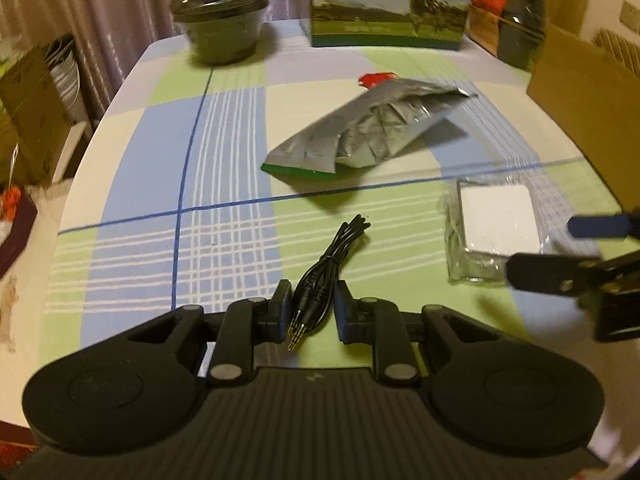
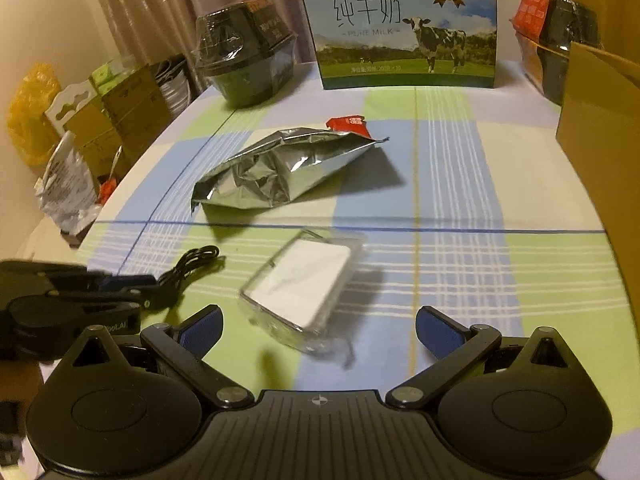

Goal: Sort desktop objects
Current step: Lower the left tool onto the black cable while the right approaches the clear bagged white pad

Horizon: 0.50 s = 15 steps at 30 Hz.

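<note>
Clearly the pick-up step is in hand: the left gripper (image 1: pixel 311 312) has its fingers nearly clenched around the plug end of the black cable (image 1: pixel 332 264), though whether the pads truly press it I cannot tell, while the right gripper (image 2: pixel 318 330) hangs wide open just short of the wrapped white pack (image 2: pixel 304 288). Next, I judge, comes a firm squeeze and a lift. Bare counter (image 2: pixel 500 280) lies to the right; a foil bag (image 2: pixel 276 172) sits behind, a cardboard box (image 2: pixel 600 128) at the right edge

Milk carton (image 2: pixel 404 32): "纯牛奶", "PURE MILK", gold seal "3.6".
</note>
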Available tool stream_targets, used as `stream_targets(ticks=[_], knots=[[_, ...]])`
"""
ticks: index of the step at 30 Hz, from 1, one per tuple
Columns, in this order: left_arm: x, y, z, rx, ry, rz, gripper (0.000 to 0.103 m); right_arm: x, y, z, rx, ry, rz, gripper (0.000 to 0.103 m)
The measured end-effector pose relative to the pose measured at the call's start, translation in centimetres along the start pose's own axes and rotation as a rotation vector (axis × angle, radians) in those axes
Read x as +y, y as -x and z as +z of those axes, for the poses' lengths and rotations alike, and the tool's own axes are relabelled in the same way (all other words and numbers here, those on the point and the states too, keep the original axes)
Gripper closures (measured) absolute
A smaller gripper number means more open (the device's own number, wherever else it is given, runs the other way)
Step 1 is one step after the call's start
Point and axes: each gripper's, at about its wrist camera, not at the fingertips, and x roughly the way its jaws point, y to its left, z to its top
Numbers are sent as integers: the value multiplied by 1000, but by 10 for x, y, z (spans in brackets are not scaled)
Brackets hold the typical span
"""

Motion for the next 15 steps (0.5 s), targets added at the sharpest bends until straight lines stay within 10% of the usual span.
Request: stream_targets(ticks=[11, 15], knots=[[13, 0, 0, -15, 63, -7, 85, 22, -35, 1, -3, -41, -57, 21], [12, -3, 1, -22, 62, -9, 85, 29, -39, 4, -7, 20, -85, 44]])
